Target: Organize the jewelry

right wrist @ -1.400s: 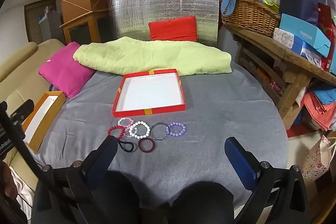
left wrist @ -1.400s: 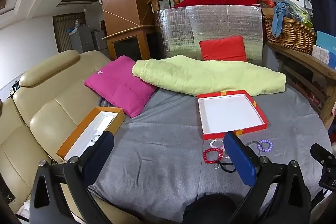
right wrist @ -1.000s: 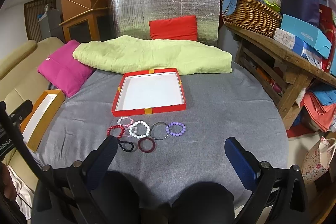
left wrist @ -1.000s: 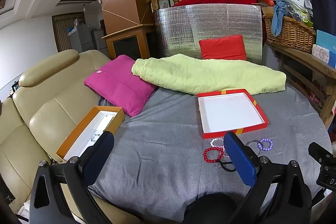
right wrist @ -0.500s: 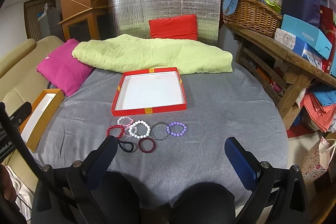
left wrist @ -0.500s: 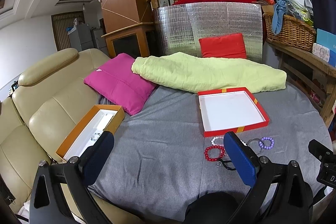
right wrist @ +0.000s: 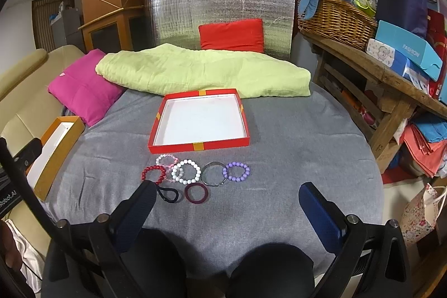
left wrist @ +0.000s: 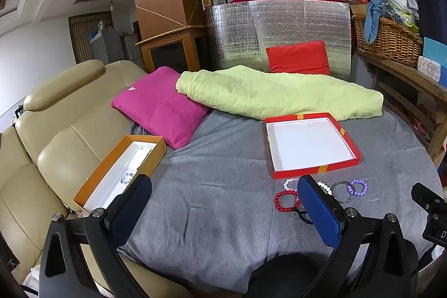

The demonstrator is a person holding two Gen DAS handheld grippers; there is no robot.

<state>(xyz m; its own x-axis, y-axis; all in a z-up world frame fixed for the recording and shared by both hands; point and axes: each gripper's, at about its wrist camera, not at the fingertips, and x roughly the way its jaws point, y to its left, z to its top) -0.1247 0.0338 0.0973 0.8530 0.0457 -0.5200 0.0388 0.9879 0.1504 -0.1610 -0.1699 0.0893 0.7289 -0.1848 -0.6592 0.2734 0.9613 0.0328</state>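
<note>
Bracelets lie in a loose cluster on the grey cloth [right wrist: 293, 130], just in front of the red tray [right wrist: 199, 146] and apart from it. Nearest the tray is a pink bead bracelet [right wrist: 166, 159]; beside it are a red bead bracelet [right wrist: 153, 174], a white bead bracelet [right wrist: 186, 172], a thin metal bangle [right wrist: 213, 174] and a purple bead bracelet [right wrist: 236, 171]. Closer to the camera lie a black hair tie [right wrist: 168, 194] and a dark red ring [right wrist: 196, 193].

All of these look light. The beaded ones are probably strung on elastic, so they should flop and roll; pinching across one side of the loop, over a couple of beads, seems safest. The metal bangle and dark red ring look stiff and smooth, likely to slip, and sit flat on the cloth, so a finger would have to get under an edge. The hair tie is soft and easy to pinch.

The red tray shows only its bare white floor. The orange box [left wrist: 93, 176], on the sofa edge to the left, holds one small pale bead bracelet [left wrist: 126, 178].

The left gripper [left wrist: 223, 197] and right gripper [right wrist: 227, 198] both hang above the cloth with jaws spread wide, holding nothing.
</note>
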